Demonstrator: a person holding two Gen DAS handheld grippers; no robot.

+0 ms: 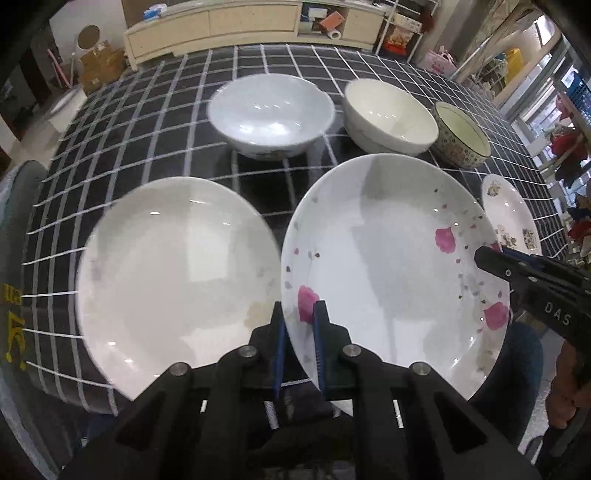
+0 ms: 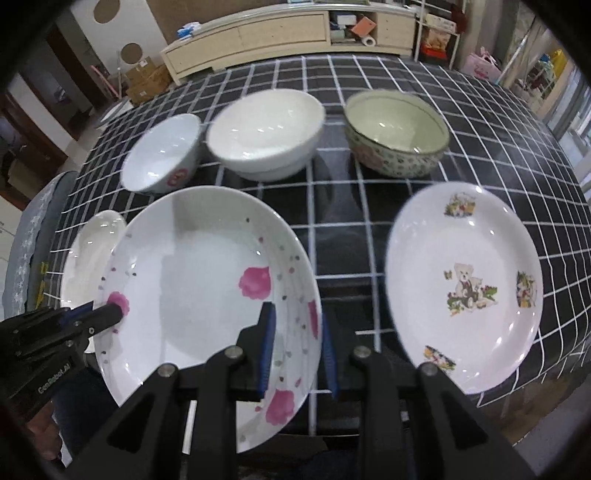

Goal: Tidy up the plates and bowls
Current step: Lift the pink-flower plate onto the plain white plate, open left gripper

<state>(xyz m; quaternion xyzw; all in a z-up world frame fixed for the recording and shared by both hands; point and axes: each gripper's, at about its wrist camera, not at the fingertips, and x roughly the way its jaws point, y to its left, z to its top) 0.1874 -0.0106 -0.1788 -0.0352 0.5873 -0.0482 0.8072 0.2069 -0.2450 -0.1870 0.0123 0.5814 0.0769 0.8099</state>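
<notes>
A white plate with pink flowers (image 1: 391, 266) (image 2: 192, 280) hangs slightly tilted above the table, held from both sides. My left gripper (image 1: 298, 314) (image 2: 110, 314) is shut on its left rim. My right gripper (image 2: 295, 321) (image 1: 487, 258) is shut on its right rim. A plain white plate (image 1: 177, 273) (image 2: 92, 243) lies to the left, and a plate with bear pictures (image 2: 465, 288) (image 1: 509, 218) to the right. Behind stand a bluish-white bowl (image 1: 271, 114) (image 2: 162, 155), a cream bowl (image 1: 389, 116) (image 2: 266, 133) and a patterned bowl (image 1: 461, 134) (image 2: 397, 133).
The table wears a black cloth with a white grid (image 1: 147, 110) (image 2: 343, 221). A grey padded chair (image 1: 22, 192) stands at its left edge. A long cream cabinet (image 1: 251, 22) runs beyond the far edge. A person's hand (image 1: 569, 387) grips the right tool.
</notes>
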